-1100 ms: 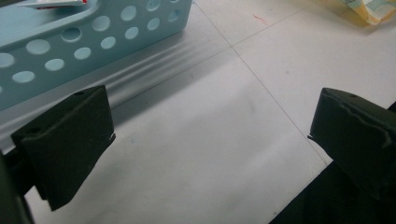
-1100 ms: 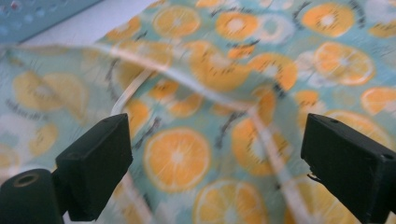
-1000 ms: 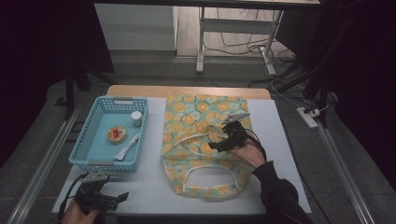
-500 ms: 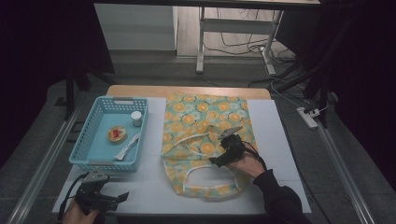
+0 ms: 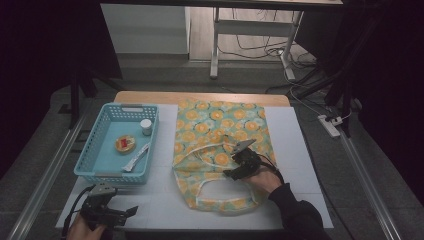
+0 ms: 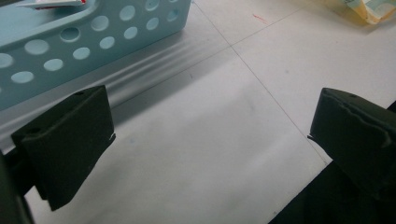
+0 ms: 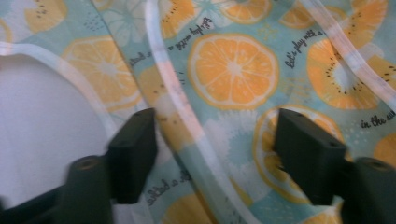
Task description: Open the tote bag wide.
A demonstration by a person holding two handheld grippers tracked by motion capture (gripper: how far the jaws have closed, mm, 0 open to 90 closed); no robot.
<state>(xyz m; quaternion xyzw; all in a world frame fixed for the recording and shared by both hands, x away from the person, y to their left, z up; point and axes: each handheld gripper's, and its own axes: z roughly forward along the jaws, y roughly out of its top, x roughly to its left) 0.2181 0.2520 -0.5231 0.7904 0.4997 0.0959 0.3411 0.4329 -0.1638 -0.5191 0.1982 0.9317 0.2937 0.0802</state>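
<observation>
Right gripper (image 7: 212,154): jaws partly apart and just been closing, straddling a white-edged strap (image 7: 180,102) of the bag (image 5: 220,150); strap between them, not yet pinched, likely to lift it. Bag: orange-print cloth, flat on the table (image 5: 300,150) mid-right. Left gripper (image 6: 210,140): jaws wide apart, nothing between, parked low at the near edge. Basket (image 5: 95,150): blue, left of bag, holding small items.
</observation>
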